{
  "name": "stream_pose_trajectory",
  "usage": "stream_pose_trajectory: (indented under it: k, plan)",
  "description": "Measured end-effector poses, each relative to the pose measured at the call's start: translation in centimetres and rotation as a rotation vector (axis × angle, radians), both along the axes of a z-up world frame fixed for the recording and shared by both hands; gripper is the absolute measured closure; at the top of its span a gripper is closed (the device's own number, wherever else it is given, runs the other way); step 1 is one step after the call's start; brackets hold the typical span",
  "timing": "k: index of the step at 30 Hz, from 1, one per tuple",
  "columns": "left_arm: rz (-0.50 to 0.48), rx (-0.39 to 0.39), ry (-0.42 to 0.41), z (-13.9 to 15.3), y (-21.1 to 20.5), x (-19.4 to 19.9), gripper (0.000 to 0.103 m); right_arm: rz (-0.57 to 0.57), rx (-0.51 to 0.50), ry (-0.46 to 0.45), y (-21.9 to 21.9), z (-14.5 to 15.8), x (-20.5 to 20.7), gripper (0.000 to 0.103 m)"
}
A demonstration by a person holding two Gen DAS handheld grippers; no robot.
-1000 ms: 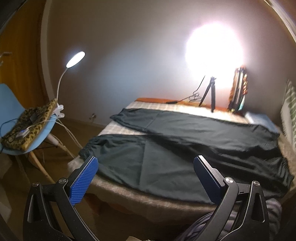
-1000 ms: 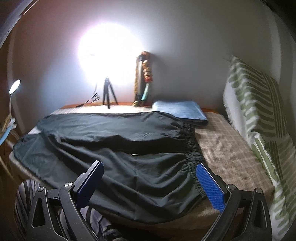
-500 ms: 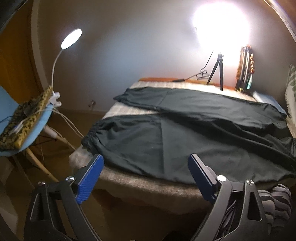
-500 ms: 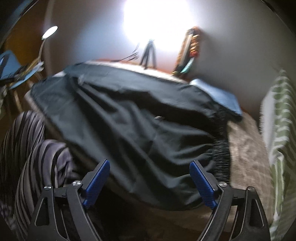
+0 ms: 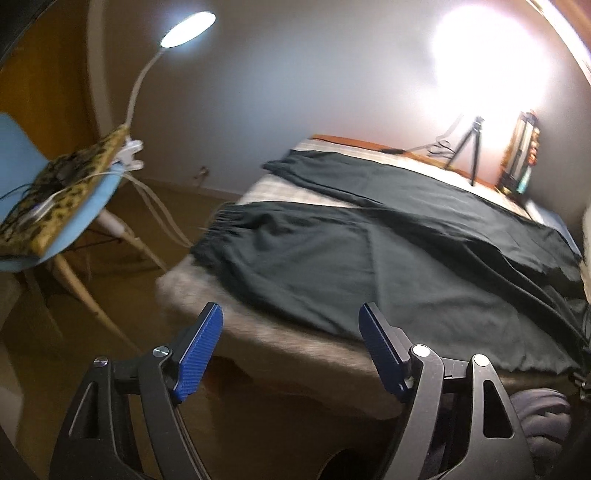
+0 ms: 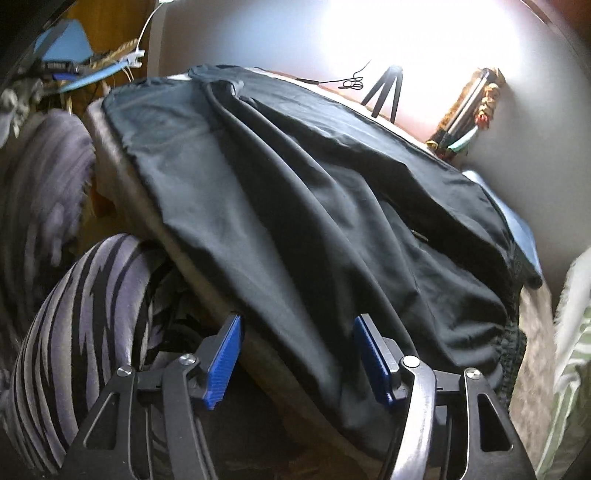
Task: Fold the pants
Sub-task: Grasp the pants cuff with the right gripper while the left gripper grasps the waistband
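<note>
Dark green pants (image 5: 388, 254) lie spread flat across the bed, both legs apart and pointing left, cuffs near the bed's left end. In the right wrist view the pants (image 6: 332, 206) fill the middle, with the gathered waistband (image 6: 511, 347) at the right. My left gripper (image 5: 291, 332) is open and empty, just short of the bed's near edge below the near leg. My right gripper (image 6: 297, 341) is open and empty, its jaws astride the near hem of the pants close to the waist.
The bed (image 5: 280, 343) has a pale checked cover. A blue chair (image 5: 44, 206) with a leopard-print cushion and a clip lamp (image 5: 186, 24) stands left. A bright light on a tripod (image 5: 471, 147) stands behind the bed. A folded blue cloth (image 6: 517, 229) lies far right. The person's striped trouser legs (image 6: 85, 325) are at the near edge.
Both grippers have moved closer to the bed's near edge. The right gripper has swung left and down over the pants hem. Both stay open.
</note>
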State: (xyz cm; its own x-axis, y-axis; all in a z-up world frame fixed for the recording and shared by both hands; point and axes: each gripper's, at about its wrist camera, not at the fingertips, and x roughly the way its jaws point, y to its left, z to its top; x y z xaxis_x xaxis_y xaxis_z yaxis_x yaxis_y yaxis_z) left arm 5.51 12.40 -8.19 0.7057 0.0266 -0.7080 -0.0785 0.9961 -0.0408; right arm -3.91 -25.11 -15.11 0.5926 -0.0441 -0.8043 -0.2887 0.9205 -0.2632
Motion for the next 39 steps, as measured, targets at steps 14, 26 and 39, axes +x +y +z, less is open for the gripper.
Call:
stream_pose_trajectory:
  k: [14, 26, 39]
  plan:
    - [0.065, -0.121, 0.120, -3.3, 6.8, 5.0, 0.027, -0.041, 0.045, 0.030, -0.2, -0.1, 1.5, 0.066]
    - [0.046, -0.235, 0.199, -8.4, 8.4, 9.2, 0.026, -0.115, -0.045, 0.092, 1.0, 0.7, 4.0, 0.094]
    - [0.080, -0.224, 0.137, -8.7, 9.0, 11.4, 0.098, -0.179, -0.135, 0.069, 2.3, 1.9, 5.1, 0.094]
